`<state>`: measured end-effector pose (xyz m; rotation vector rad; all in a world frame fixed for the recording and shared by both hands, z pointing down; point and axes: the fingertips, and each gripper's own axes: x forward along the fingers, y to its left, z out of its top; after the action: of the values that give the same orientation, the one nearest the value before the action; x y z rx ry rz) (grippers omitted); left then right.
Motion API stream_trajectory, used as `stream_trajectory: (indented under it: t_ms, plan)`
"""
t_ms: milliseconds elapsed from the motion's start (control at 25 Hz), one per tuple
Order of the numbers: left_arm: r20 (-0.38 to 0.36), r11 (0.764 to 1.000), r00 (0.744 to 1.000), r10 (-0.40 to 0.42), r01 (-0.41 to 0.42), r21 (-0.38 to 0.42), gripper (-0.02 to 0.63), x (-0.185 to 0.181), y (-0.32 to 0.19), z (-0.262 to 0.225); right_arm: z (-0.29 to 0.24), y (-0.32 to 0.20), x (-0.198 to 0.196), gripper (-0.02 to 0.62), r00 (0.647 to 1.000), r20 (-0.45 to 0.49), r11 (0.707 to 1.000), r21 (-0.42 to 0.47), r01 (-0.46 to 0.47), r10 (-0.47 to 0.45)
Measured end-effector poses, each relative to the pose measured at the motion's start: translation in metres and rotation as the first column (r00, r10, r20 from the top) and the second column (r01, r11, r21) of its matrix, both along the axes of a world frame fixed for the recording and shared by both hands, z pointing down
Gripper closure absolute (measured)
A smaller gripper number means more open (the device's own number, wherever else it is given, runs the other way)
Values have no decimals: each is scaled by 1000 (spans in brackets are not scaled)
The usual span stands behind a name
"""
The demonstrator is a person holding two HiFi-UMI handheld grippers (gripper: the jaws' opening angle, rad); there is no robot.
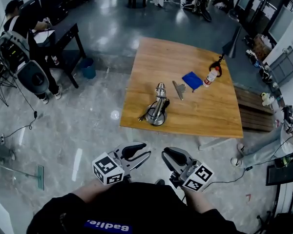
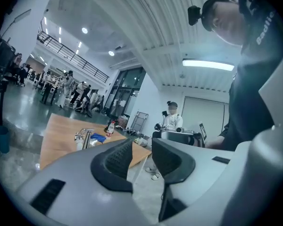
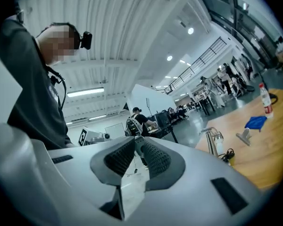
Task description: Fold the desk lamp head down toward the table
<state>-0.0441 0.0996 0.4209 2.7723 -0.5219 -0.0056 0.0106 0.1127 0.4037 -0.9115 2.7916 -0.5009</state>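
The desk lamp (image 1: 158, 106) is silver, with a round base near the front edge of the wooden table (image 1: 205, 116) and a dark cord at its left. It also shows small in the left gripper view as the lamp (image 2: 82, 138) and in the right gripper view as the lamp (image 3: 212, 138). Both grippers are held close to my body, over the floor and well short of the table. My left gripper (image 1: 147, 151) (image 2: 141, 147) is open and empty. The jaws of my right gripper (image 1: 165, 156) (image 3: 134, 142) stand close, a thin gap between them and nothing in it.
A blue cloth (image 1: 192, 80), a metal clip (image 1: 178, 89) and a small bottle (image 1: 211, 76) lie behind the lamp. A wooden bench (image 1: 254, 112) runs along the table's right side. A person (image 1: 19, 33) sits at a dark desk at the left. Grey floor separates me from the table.
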Motion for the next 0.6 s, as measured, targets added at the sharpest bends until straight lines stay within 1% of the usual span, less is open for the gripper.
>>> stream_trajectory:
  t_ms: [120, 200, 240, 320, 400, 480, 600]
  plan:
    - [-10, 999, 1000, -14, 14, 33, 513, 10, 21, -19, -11, 21, 5, 564, 999, -33, 999, 44, 27, -26]
    - [-19, 999, 999, -31, 32, 41, 572, 18, 31, -29, -21, 33, 12, 581, 998, -50, 997, 70, 41, -38]
    - [-21, 998, 999, -31, 32, 48, 591, 23, 35, -33, -26, 39, 15, 587, 997, -62, 995, 92, 48, -42]
    - [-22, 998, 999, -27, 28, 62, 597, 34, 41, -38, -32, 48, 20, 589, 995, -84, 989, 135, 59, -48]
    - [-26, 998, 999, -35, 37, 60, 597, 43, 44, -38, -32, 55, 26, 589, 994, -93, 986, 156, 67, -53]
    - [-33, 998, 999, -43, 45, 53, 597, 49, 48, -39, -28, 57, 32, 591, 994, -100, 985, 157, 68, -53]
    - [-22, 998, 999, -27, 29, 62, 598, 58, 58, -40, -25, 60, 38, 591, 992, -114, 986, 153, 67, -50]
